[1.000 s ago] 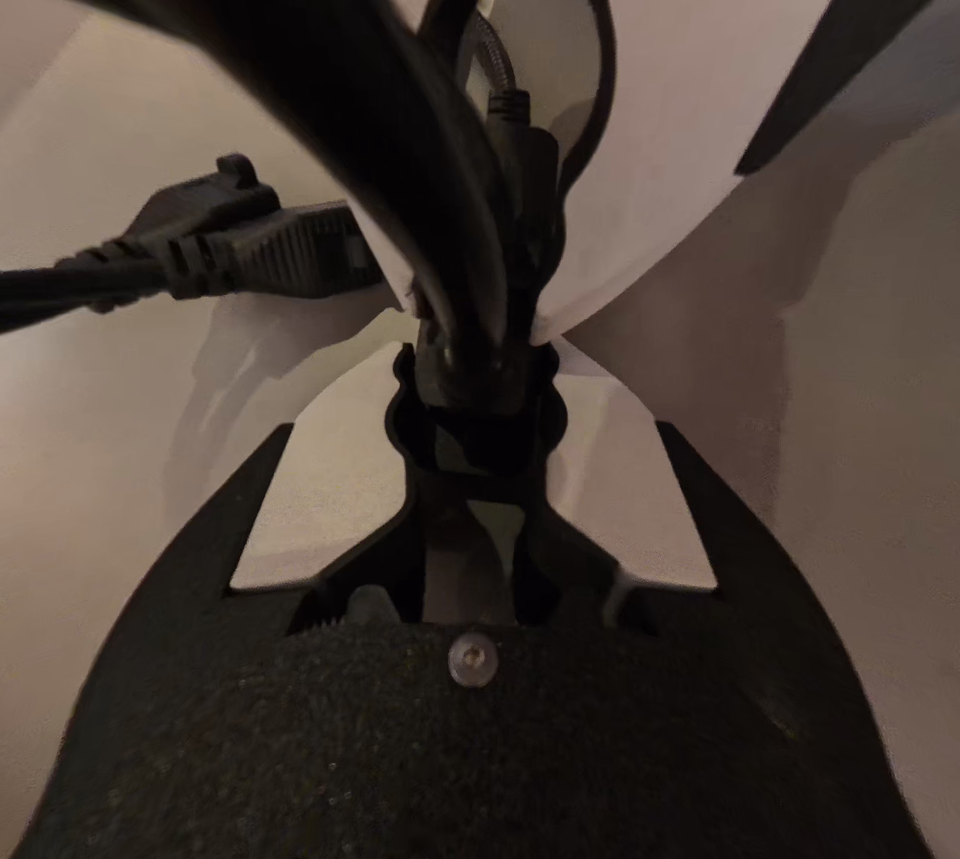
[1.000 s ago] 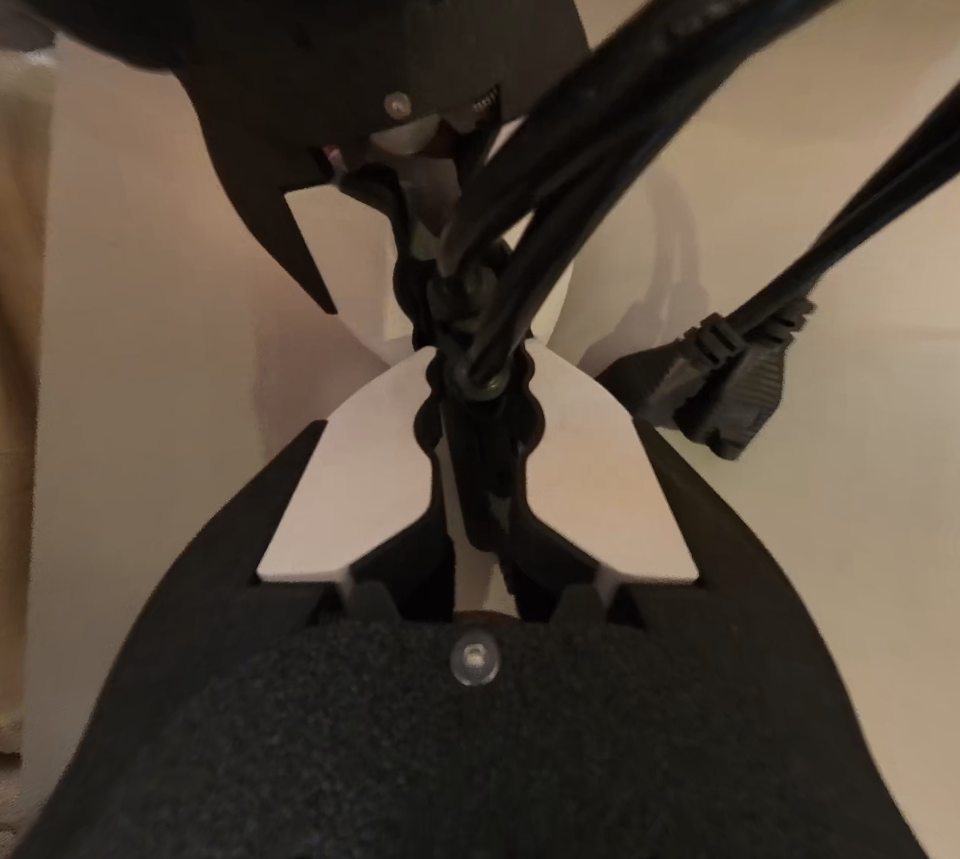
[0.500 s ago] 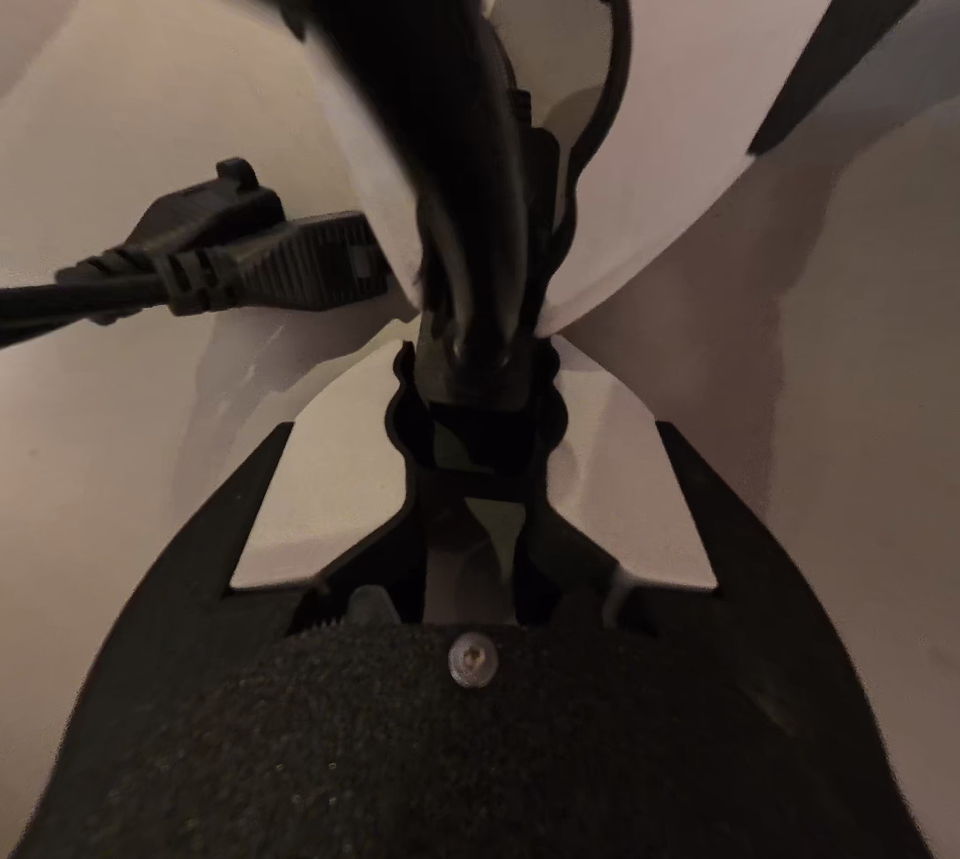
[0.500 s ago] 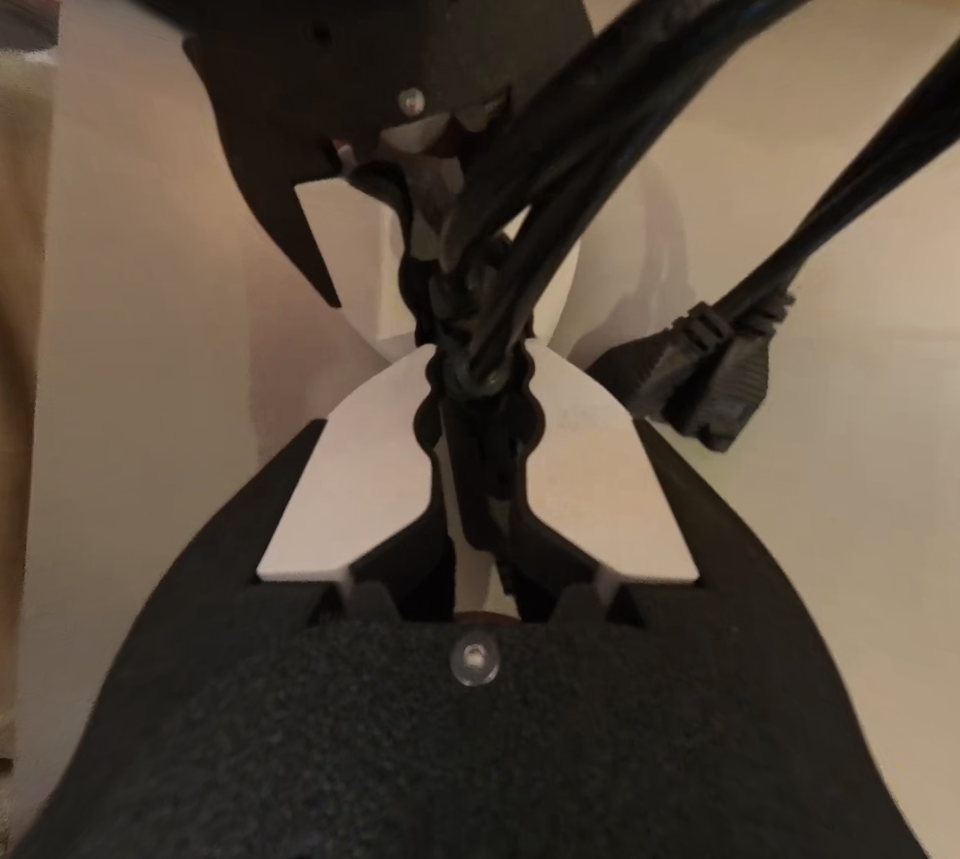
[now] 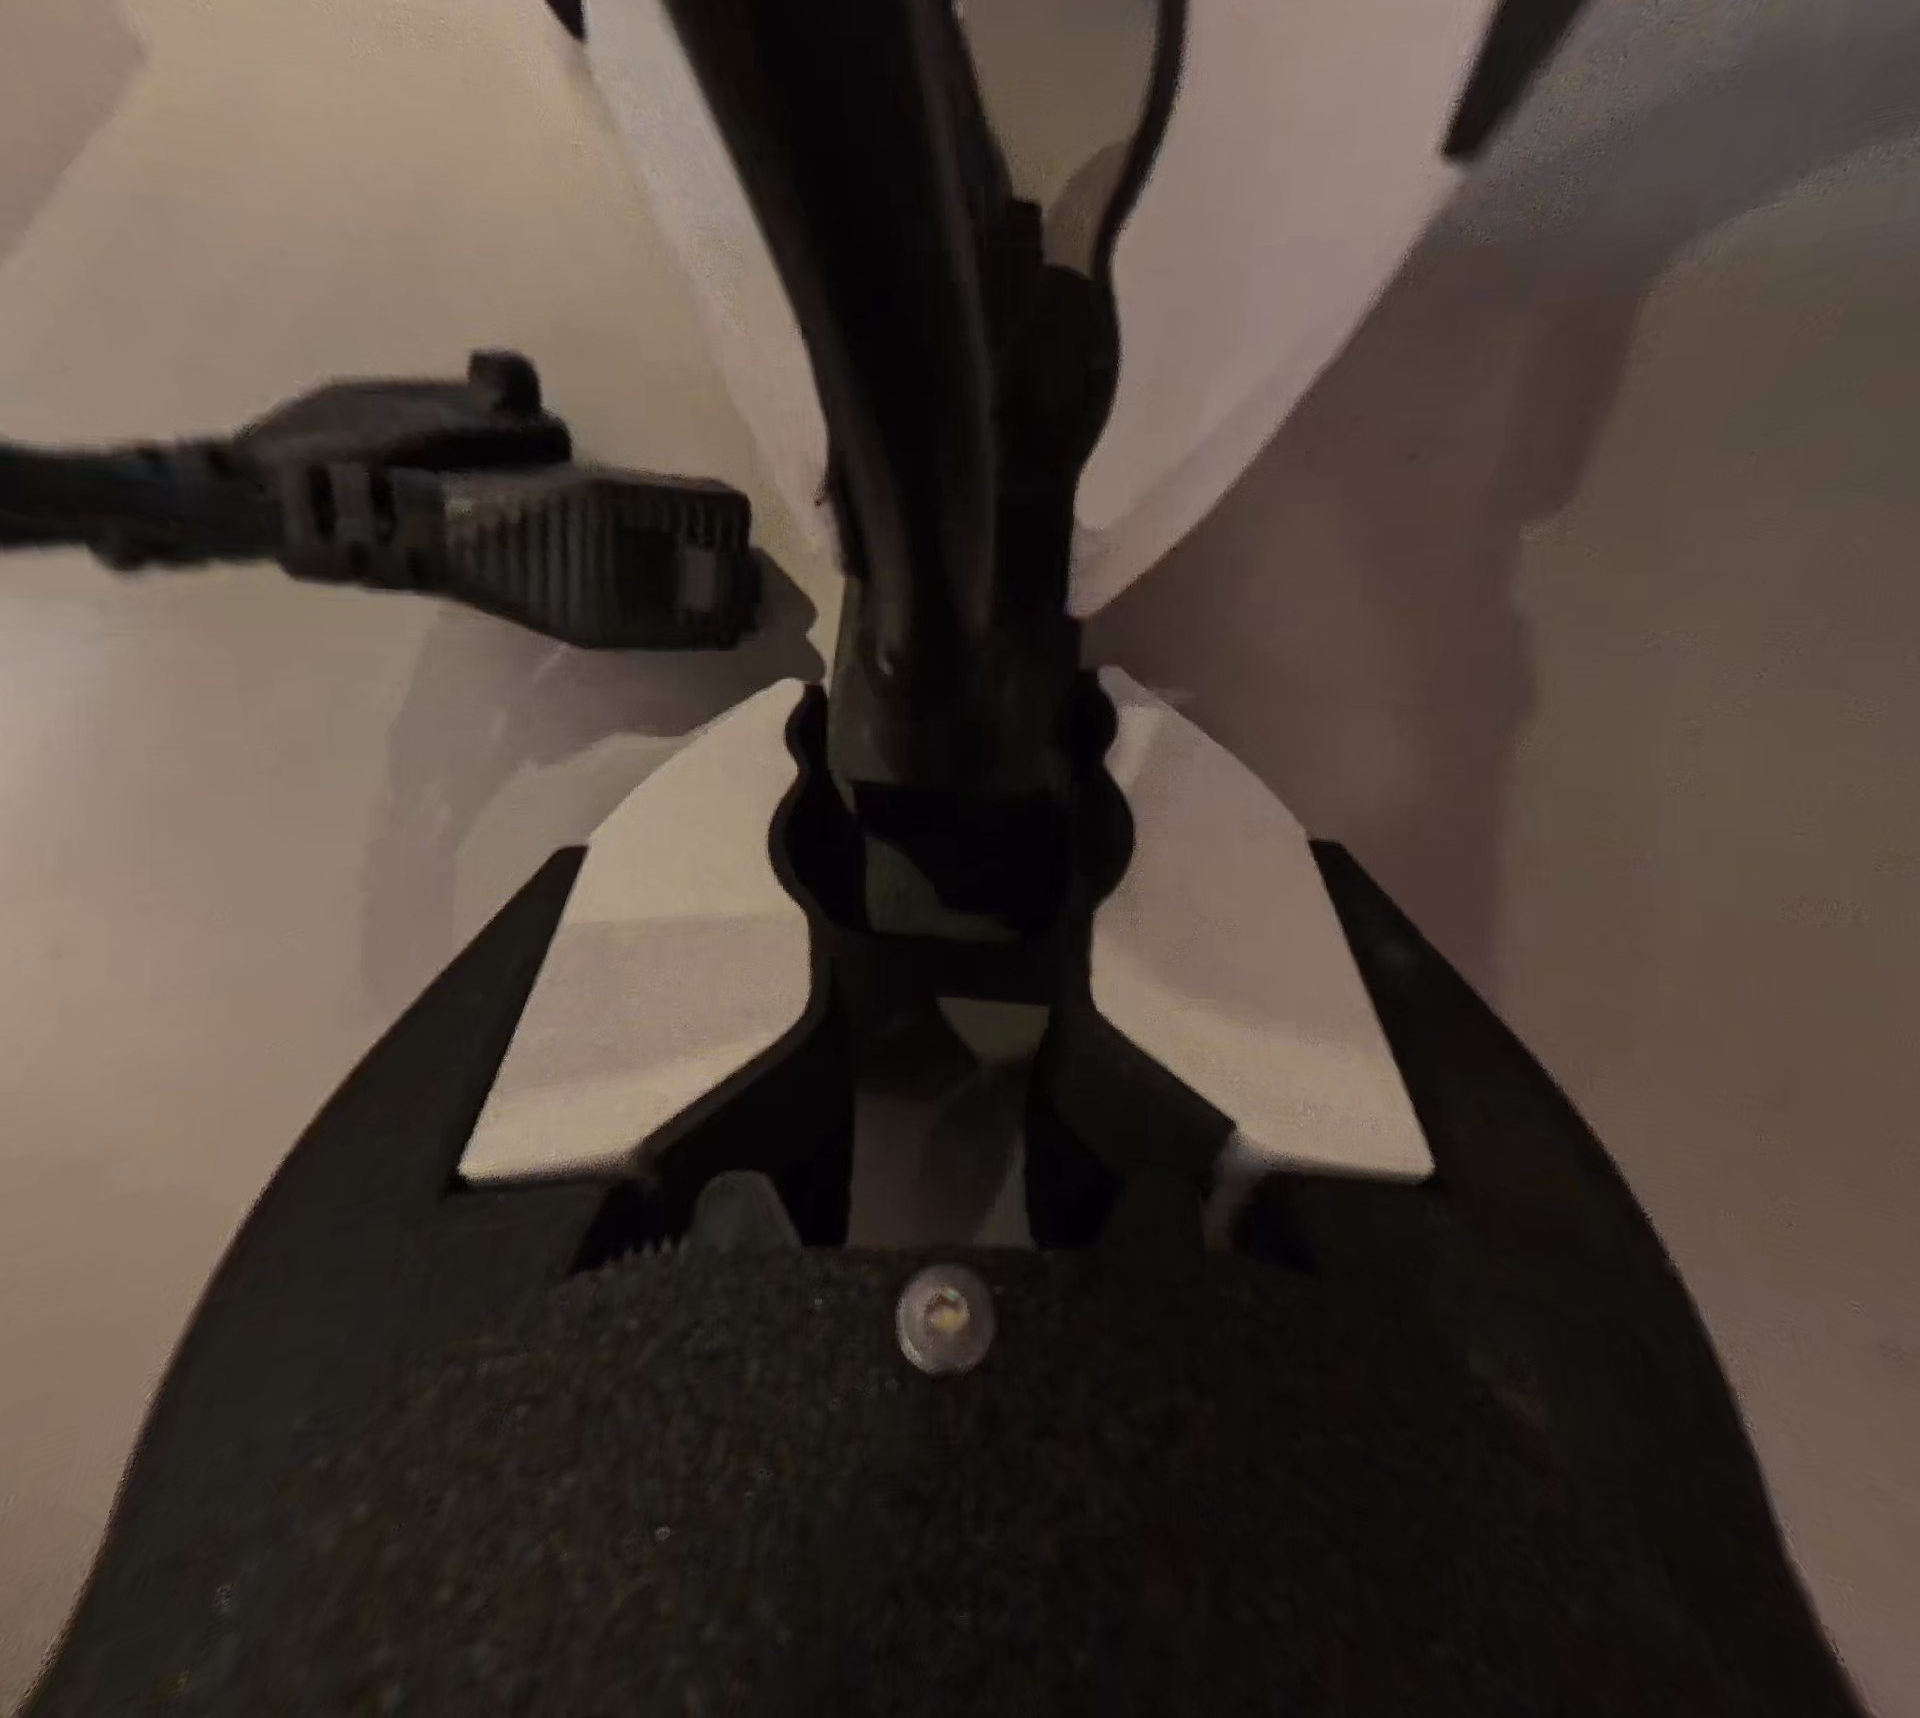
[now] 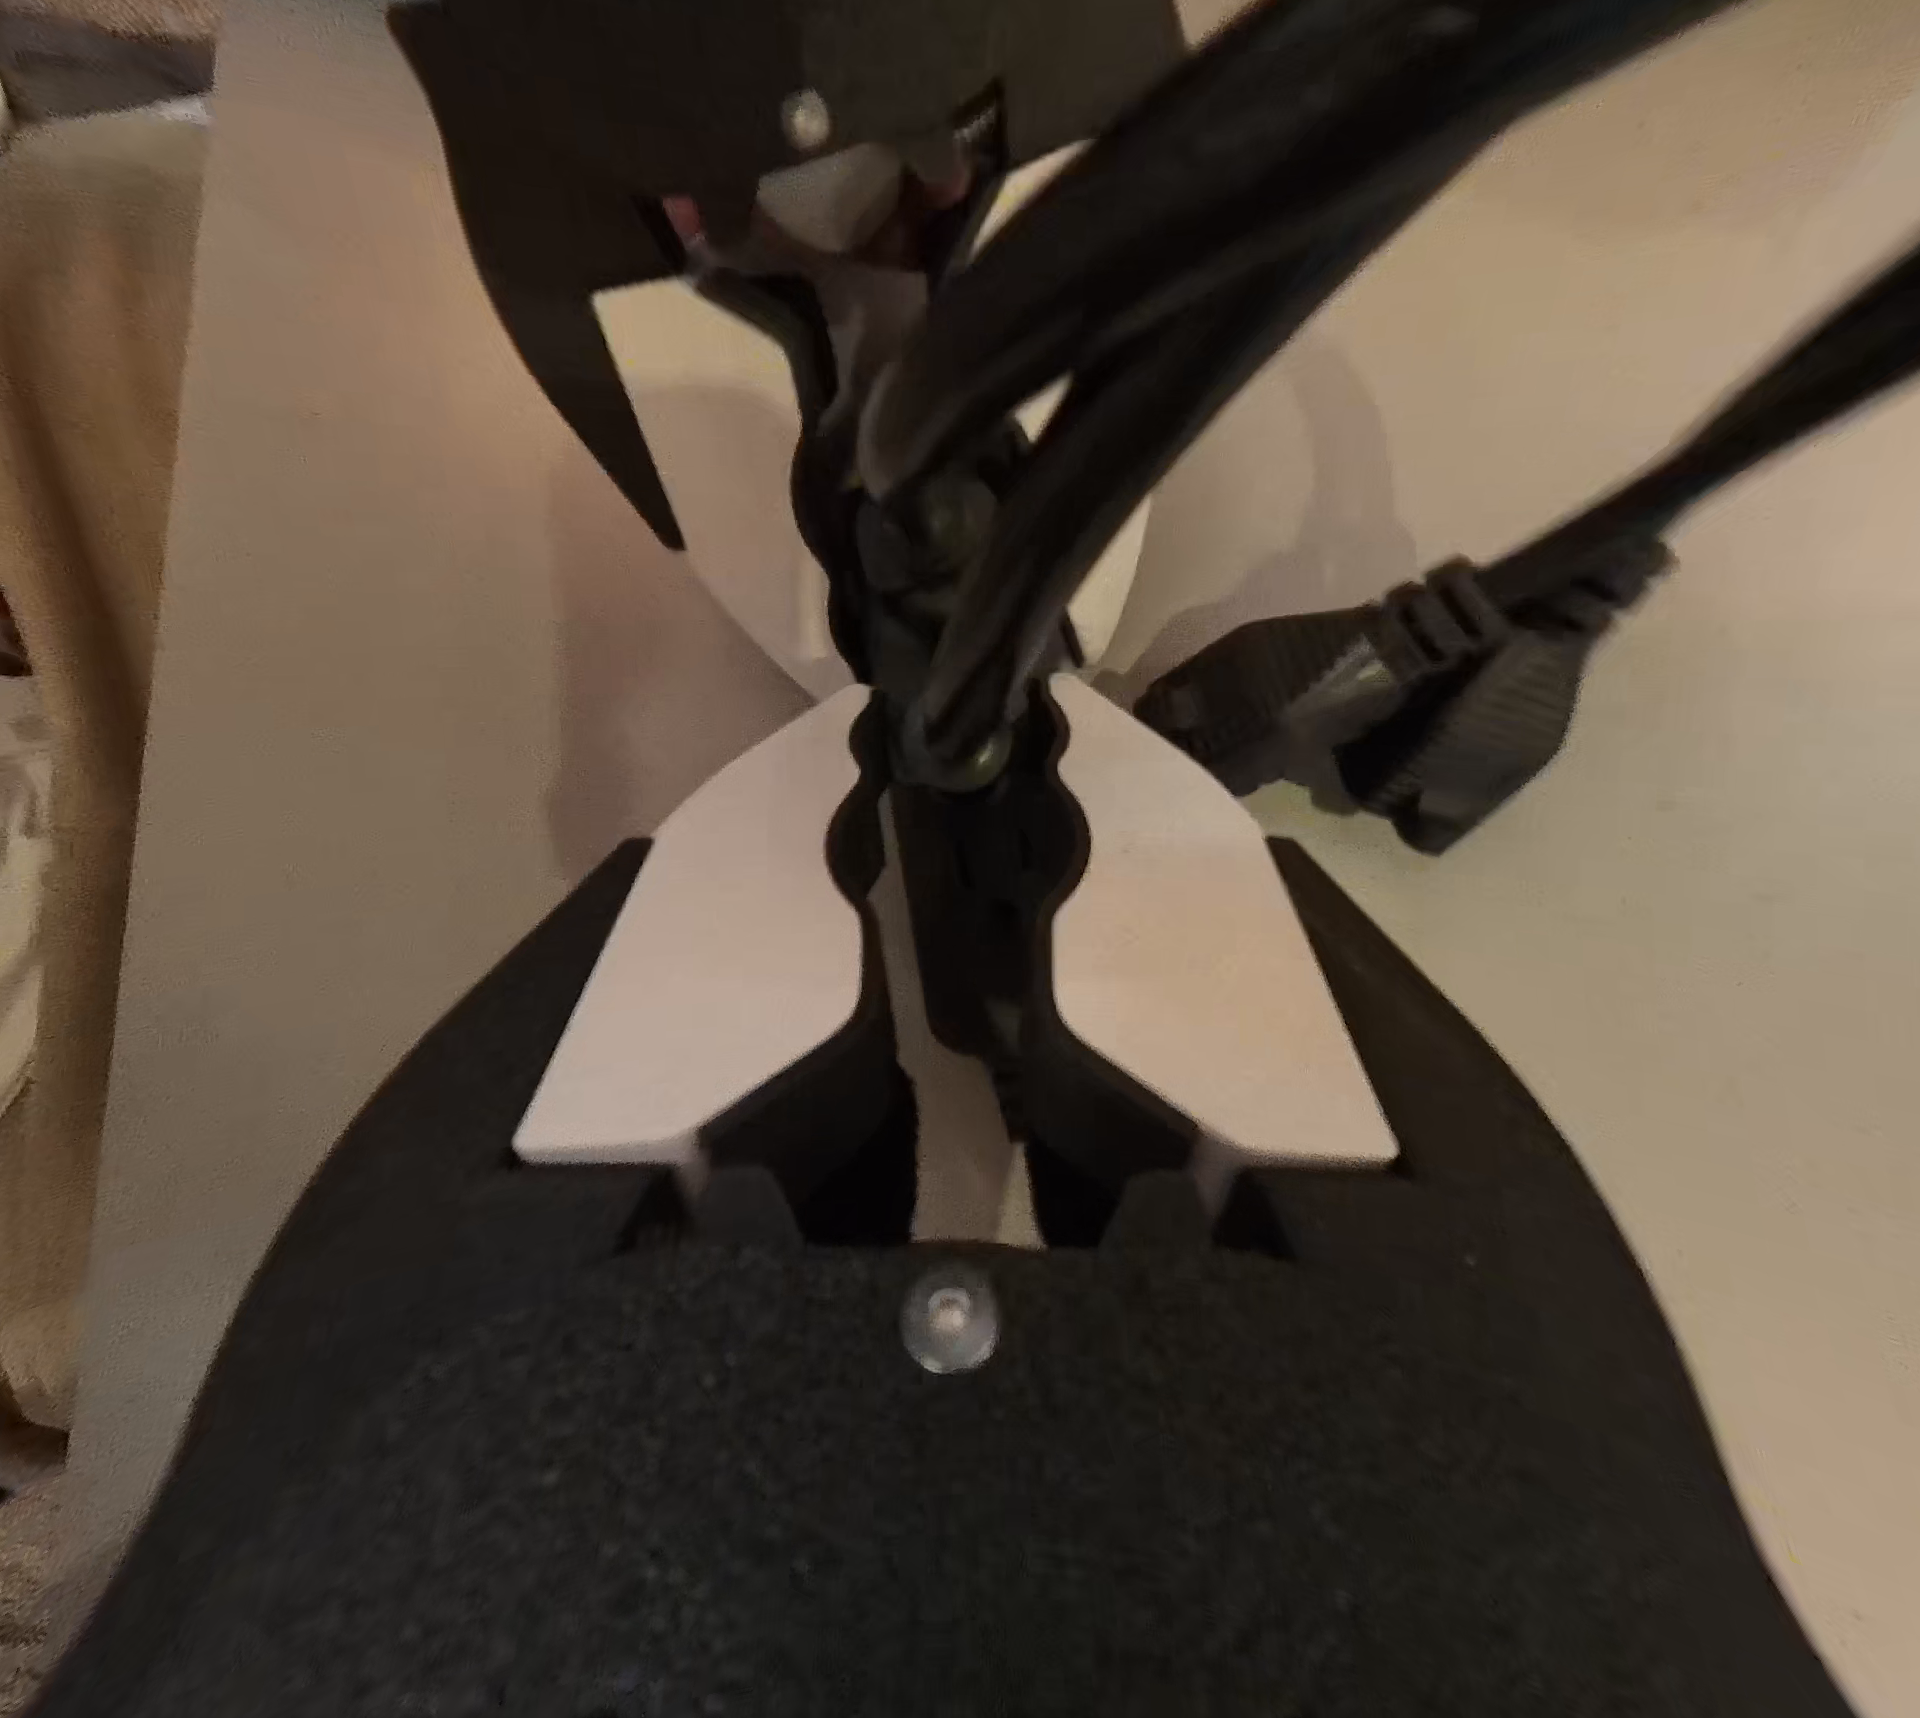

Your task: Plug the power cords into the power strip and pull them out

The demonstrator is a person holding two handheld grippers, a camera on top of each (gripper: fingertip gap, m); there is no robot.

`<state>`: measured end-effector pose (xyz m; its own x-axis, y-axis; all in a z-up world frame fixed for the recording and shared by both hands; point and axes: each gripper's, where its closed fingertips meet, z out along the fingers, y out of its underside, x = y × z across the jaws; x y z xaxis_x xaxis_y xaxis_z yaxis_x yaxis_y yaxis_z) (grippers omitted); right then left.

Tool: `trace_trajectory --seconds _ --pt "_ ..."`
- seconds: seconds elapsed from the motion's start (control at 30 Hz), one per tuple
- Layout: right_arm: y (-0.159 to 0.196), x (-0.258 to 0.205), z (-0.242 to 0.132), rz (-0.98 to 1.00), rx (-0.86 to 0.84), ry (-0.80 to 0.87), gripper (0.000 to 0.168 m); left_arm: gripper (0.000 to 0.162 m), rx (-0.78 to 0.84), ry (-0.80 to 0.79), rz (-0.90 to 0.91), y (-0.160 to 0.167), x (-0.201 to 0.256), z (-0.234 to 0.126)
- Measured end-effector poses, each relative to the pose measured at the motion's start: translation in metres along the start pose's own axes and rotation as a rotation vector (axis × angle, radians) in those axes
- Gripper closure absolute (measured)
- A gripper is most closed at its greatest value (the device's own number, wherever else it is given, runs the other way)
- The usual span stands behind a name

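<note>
Two claw-mounted cameras face each other closely, sharing the cable bundle (image 5: 935, 380).

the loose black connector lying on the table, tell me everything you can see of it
The loose black connector is a moulded, matte plastic block with fine ribs along its body and a ribbed strain relief where its black cable leaves. It lies on its side on the pale table, unplugged and free of both hand-held grippers. In the left wrist view its blunt end points toward the closed fingers; in the right wrist view it sits just right of them. Motion blur hides its contacts.
</note>
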<state>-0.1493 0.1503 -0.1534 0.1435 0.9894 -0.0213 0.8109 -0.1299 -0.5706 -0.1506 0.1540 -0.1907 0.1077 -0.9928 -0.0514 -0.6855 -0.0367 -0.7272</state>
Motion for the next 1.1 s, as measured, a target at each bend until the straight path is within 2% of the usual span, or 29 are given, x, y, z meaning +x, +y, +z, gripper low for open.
trace_trajectory --seconds 0.1,0.23,0.3,0.37,0.43,0.73,0.8,0.9,1.0,1.1 --pt "-0.013 0.006 0.011 0.005 0.011 0.043 0.143 0.116 -0.02 0.002 -0.044 0.006 -0.006 -0.002" --pt "-0.009 0.007 0.008 0.05 0.061 0.005 0.143 0.116 -0.025 0.015 -0.045 0.004 -0.005 0.001" --pt "-0.009 0.004 0.007 -0.02 0.006 0.027 0.143 0.116 -0.007 0.001 -0.025 0.003 -0.004 -0.001" --pt "-0.003 0.005 0.003 0.041 0.064 -0.039 0.143 0.115 -0.021 0.013 -0.036 0.002 -0.003 0.002" --pt "-0.007 0.007 0.007 0.031 0.028 -0.01 0.143 0.116 -0.021 0.011 -0.041 0.003 -0.004 0.002" --pt "-0.001 -0.009 0.0 0.079 0.082 -0.032 0.143 0.116 -0.019 0.086 0.019 0.001 0.011 0.002" --pt "0.004 -0.007 -0.012 0.132 0.119 0.03 0.141 0.117 -0.018 0.085 0.022 0.002 0.011 0.001" --pt "0.025 -0.018 -0.018 0.237 0.132 0.08 0.127 0.118 -0.018 0.088 0.026 0.002 0.013 -0.001" --pt "0.04 -0.026 -0.018 0.314 0.211 0.22 0.126 0.118 -0.021 0.095 0.045 0.004 0.02 -0.002" --pt "0.038 -0.045 -0.034 0.378 0.415 0.403 0.125 0.116 0.004 0.065 0.072 0.002 0.023 -0.005"
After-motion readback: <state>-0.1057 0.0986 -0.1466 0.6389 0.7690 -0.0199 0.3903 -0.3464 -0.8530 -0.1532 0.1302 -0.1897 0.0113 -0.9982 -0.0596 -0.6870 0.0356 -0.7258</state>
